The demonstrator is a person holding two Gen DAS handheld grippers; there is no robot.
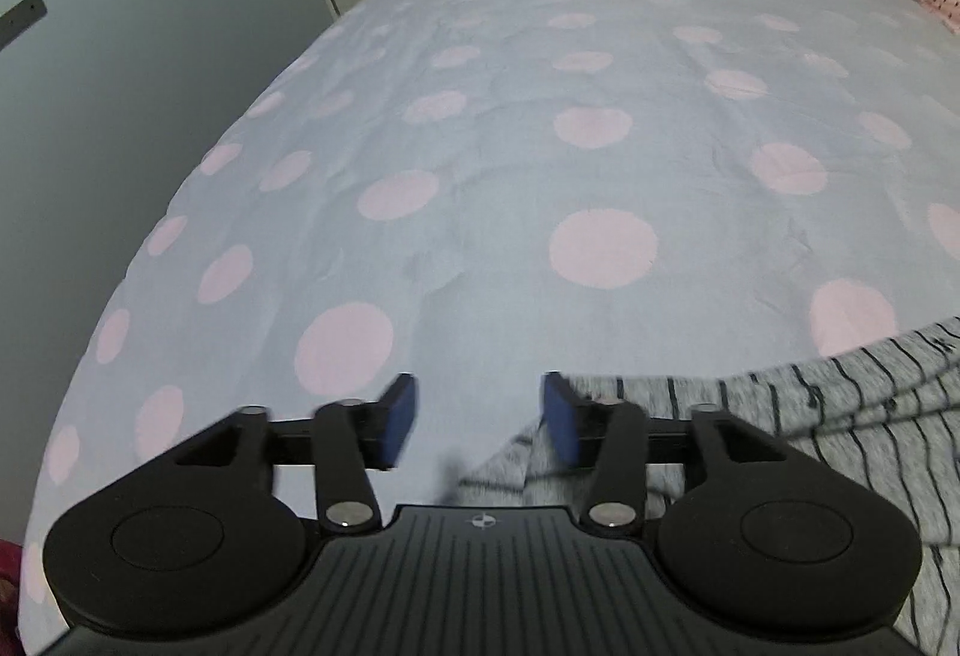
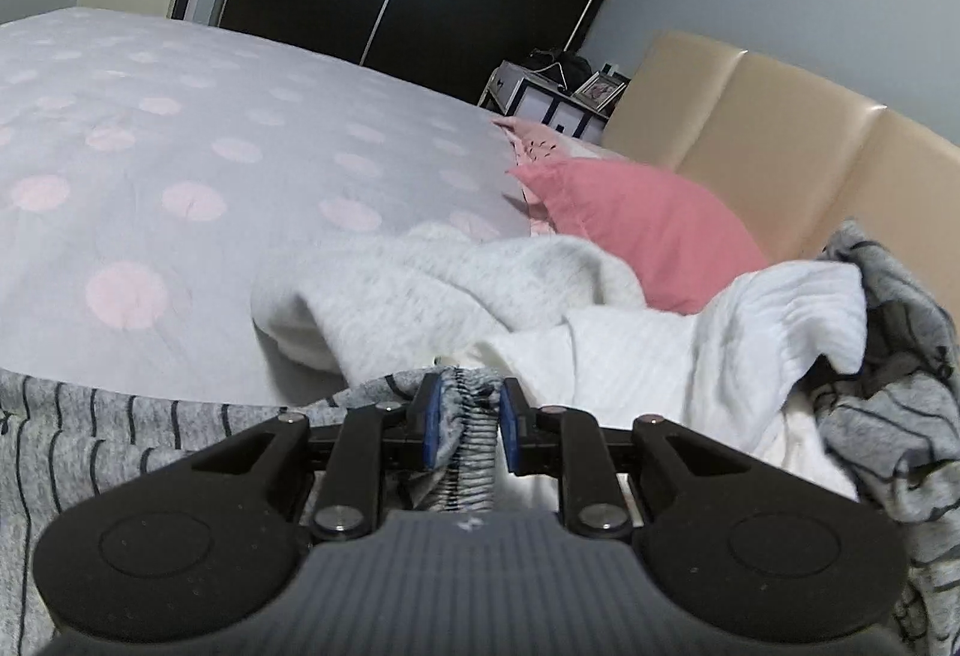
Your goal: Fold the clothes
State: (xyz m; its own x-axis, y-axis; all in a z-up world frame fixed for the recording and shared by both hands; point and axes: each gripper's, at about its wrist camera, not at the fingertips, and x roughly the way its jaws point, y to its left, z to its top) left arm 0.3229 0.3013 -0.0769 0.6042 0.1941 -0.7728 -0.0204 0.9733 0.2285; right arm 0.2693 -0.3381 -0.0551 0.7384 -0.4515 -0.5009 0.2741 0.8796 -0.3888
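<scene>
bed cover (image 1: pixel 540 128), grey with pale pink dots, spreads ahead of and below both grippers and fills most of each view. headboard (image 2: pixel 750 128), tan and padded, stands ahead and to the right of the right gripper. pile of clothes (image 2: pixel 660 344), white and pale grey, lies just ahead of the right gripper, with a crumpled grey patterned piece at its far right. pink pillow (image 2: pixel 636 224) rests beyond the pile, against the headboard. striped garment (image 1: pixel 810 416), grey with thin dark lines, lies on the cover under and to the right of the left gripper; in the right wrist view it runs from the lower left up to the fingers. right gripper (image 2: pixel 468 428) is clenched on a ribbed, gathered edge of the striped garment, which bunches between the blue pads. left gripper (image 1: pixel 480 419) is released, its blue pads apart with nothing pinched between them; a corner of the striped garment lies below the gap, near the right finger.
</scene>
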